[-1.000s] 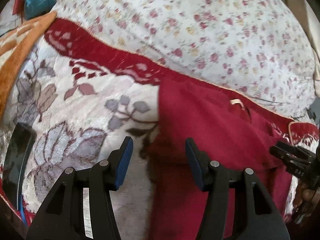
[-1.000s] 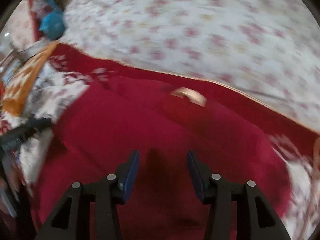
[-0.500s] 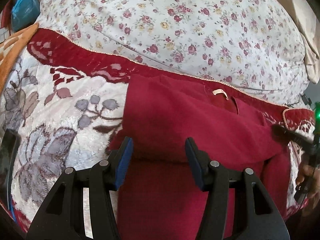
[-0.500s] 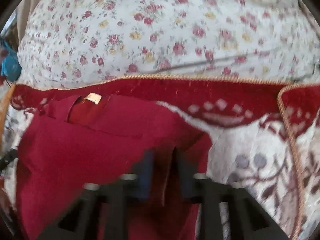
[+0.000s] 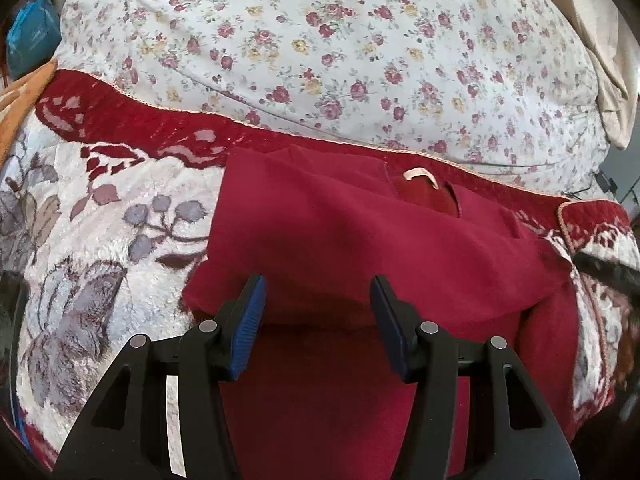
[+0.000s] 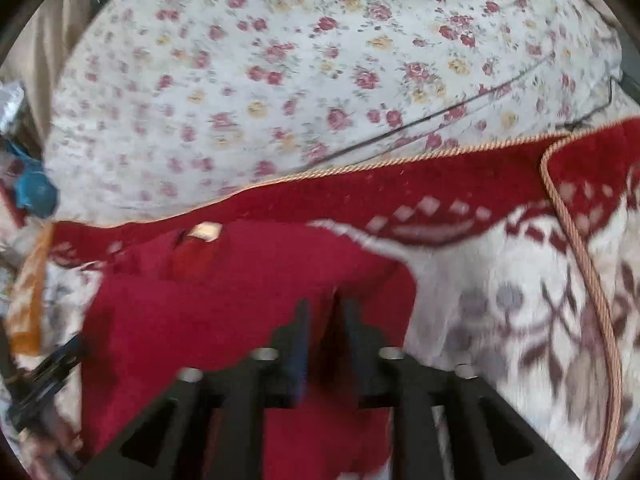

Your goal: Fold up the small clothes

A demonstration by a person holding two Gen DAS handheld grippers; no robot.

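Observation:
A dark red garment [image 5: 360,240] lies on a plush red-and-white floral blanket [image 5: 100,240], its top part folded down over the lower part, with a beige neck loop [image 5: 420,176] at the far edge. My left gripper [image 5: 318,304] is open and empty, just above the garment's folded edge. In the right wrist view, which is blurred, the garment [image 6: 224,308] fills the lower left. My right gripper [image 6: 322,320] is nearly closed, pinching red cloth at the garment's right edge.
A white sheet with small flowers [image 5: 340,48] covers the bed behind the blanket. An orange cloth [image 5: 20,96] and a blue bag [image 5: 32,36] lie at the far left. The blanket's corded edge [image 6: 580,248] runs along the right.
The right gripper moved to the garment's right edge and closed on the cloth. The top of the garment now lies folded down. The left gripper stays open and shifted rightwards over the garment.

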